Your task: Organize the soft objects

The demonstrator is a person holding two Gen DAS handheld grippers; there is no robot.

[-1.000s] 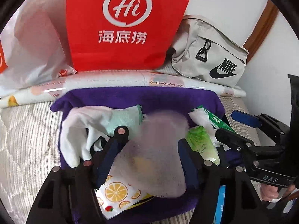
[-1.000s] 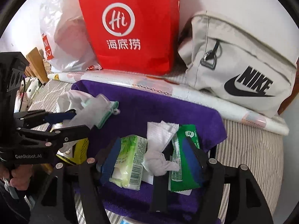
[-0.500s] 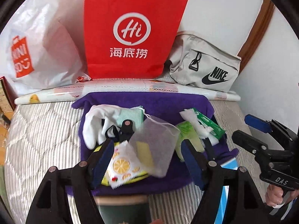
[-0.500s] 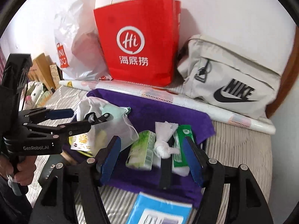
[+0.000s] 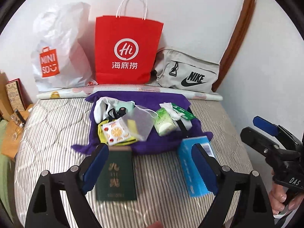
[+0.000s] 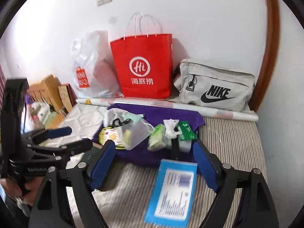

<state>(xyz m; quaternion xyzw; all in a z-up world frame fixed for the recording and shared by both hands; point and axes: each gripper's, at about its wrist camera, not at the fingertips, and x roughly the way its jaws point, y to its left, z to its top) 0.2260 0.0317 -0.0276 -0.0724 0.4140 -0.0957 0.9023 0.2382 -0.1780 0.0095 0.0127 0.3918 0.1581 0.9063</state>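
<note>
Covering the whole lower scene, a grey-and-white striped quilted bed (image 5: 57,133) carries every item noted. Against the white wall stand a red paper carrier bag with white handles (image 5: 129,53), a white plastic shopping bag (image 5: 62,57) to its left and a pale grey zip pouch with a black logo (image 5: 190,72) to its right. A rumpled purple towel (image 5: 152,102) lies mid-bed and holds the soft items: white and mint cloth pieces (image 5: 106,106) at its far left, a translucent mesh drawstring pouch (image 5: 142,123) partly over a fruit-printed packet (image 5: 115,133), a green tissue pack (image 5: 164,123) and a green sachet (image 5: 182,112) at right. Off the towel's near edge lie a dark green booklet (image 5: 115,176) and a blue flat packet (image 5: 195,163). Left tongs (image 5: 152,169) and right tongs (image 6: 153,163) hang above the bed; both have just been opening, now stand wide apart, with nothing between them.
</note>
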